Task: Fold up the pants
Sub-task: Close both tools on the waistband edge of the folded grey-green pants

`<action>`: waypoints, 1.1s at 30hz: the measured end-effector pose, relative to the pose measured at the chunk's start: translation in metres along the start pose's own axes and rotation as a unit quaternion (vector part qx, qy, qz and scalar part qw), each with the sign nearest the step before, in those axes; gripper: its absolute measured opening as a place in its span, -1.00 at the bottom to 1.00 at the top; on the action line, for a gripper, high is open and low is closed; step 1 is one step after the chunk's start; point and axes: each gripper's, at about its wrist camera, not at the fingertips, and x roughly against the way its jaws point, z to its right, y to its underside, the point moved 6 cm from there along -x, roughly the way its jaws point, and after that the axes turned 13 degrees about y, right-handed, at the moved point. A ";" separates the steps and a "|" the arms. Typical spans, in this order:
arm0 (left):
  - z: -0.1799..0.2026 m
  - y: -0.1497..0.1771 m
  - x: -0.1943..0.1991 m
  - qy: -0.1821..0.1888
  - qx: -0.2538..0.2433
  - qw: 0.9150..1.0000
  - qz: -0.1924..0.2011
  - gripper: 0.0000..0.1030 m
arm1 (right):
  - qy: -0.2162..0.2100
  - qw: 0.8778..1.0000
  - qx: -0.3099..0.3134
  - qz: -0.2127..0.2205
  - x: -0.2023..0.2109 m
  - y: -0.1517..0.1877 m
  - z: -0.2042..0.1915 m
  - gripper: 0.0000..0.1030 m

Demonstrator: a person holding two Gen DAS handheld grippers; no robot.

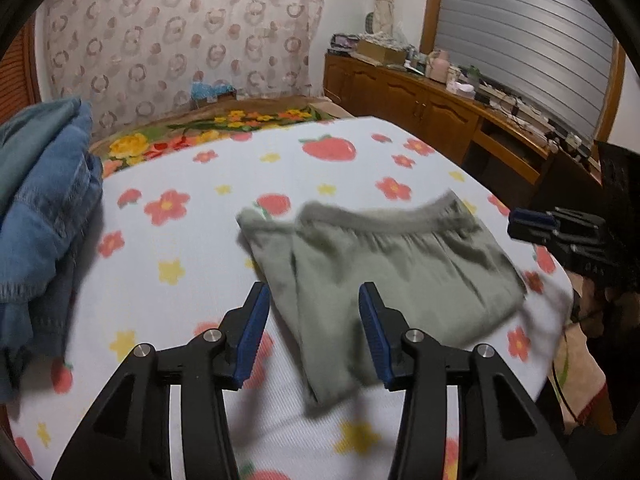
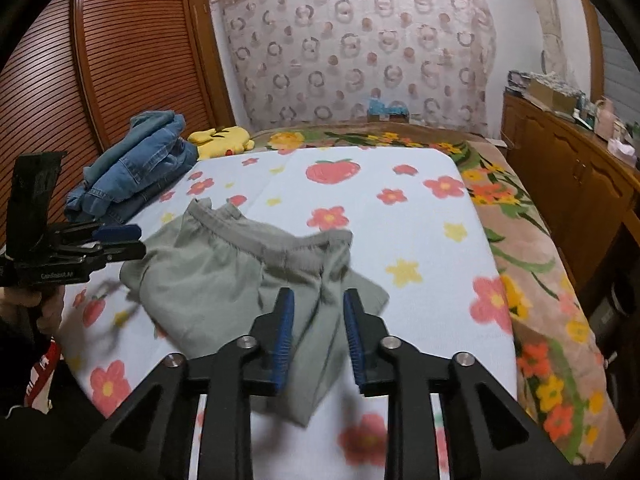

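Note:
Grey-green pants (image 1: 384,264) lie folded on the flowered white sheet (image 1: 192,248), waistband toward the far side. My left gripper (image 1: 314,300) is open and empty, hovering above the pants' near left part. My right gripper (image 2: 318,300) is open and empty above the pants (image 2: 224,276) near their right fold. The right gripper also shows at the right edge of the left wrist view (image 1: 532,220). The left gripper shows at the left edge of the right wrist view (image 2: 120,240).
A pile of blue jeans (image 1: 44,216) sits at the bed's left side (image 2: 136,168), with a yellow plush (image 2: 222,140) behind it. A wooden cabinet (image 1: 432,112) with clutter runs along the right. A louvred wooden wardrobe (image 2: 120,60) stands left.

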 end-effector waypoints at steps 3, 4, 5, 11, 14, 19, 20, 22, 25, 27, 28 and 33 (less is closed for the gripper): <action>-0.005 -0.013 -0.009 0.004 -0.002 1.000 0.000 -0.08 | -0.009 1.000 0.011 -0.012 -0.016 -0.005 -0.003 -0.45; -0.005 -0.017 -0.012 0.005 -0.005 1.000 -0.001 -0.08 | -0.011 1.000 0.012 -0.015 -0.021 -0.007 -0.003 -0.45; -0.007 -0.019 -0.015 0.006 -0.007 1.000 -0.003 -0.11 | -0.014 1.000 0.015 -0.019 -0.025 -0.007 -0.004 -0.45; -0.013 -0.029 -0.040 0.014 -0.017 0.999 -0.029 -0.24 | -0.022 0.998 0.038 -0.039 -0.043 -0.014 -0.010 -0.45; -0.013 -0.029 -0.050 0.020 -0.024 0.999 -0.041 -0.28 | -0.025 0.998 0.042 -0.047 -0.051 -0.016 -0.011 -0.45; -0.010 -0.032 -0.052 0.027 -0.032 0.998 -0.039 -0.31 | -0.031 0.998 0.041 -0.038 -0.054 -0.020 -0.012 -0.80; -0.010 -0.033 -0.052 0.031 -0.033 0.998 -0.039 -0.34 | -0.035 0.998 0.040 -0.034 -0.052 -0.021 -0.011 -0.86; -0.009 -0.033 -0.051 0.036 -0.035 0.998 -0.040 -0.58 | -0.037 0.998 0.038 -0.023 -0.048 -0.023 -0.010 -0.89; -0.008 -0.035 -0.049 0.037 -0.039 0.998 -0.038 -0.74 | -0.036 0.999 0.039 -0.012 -0.043 -0.027 -0.009 -0.91; -0.007 -0.039 -0.044 0.042 -0.034 0.998 -0.027 -0.83 | -0.030 0.999 0.035 -0.006 -0.041 -0.030 -0.007 -0.91; -0.008 -0.041 -0.042 0.043 -0.030 0.998 -0.018 -0.83 | -0.026 0.999 0.031 -0.002 -0.040 -0.031 -0.006 -0.91; -0.011 -0.048 -0.048 0.035 -0.032 0.999 -0.017 -0.83 | -0.002 0.999 0.035 -0.016 -0.055 -0.029 -0.011 -0.91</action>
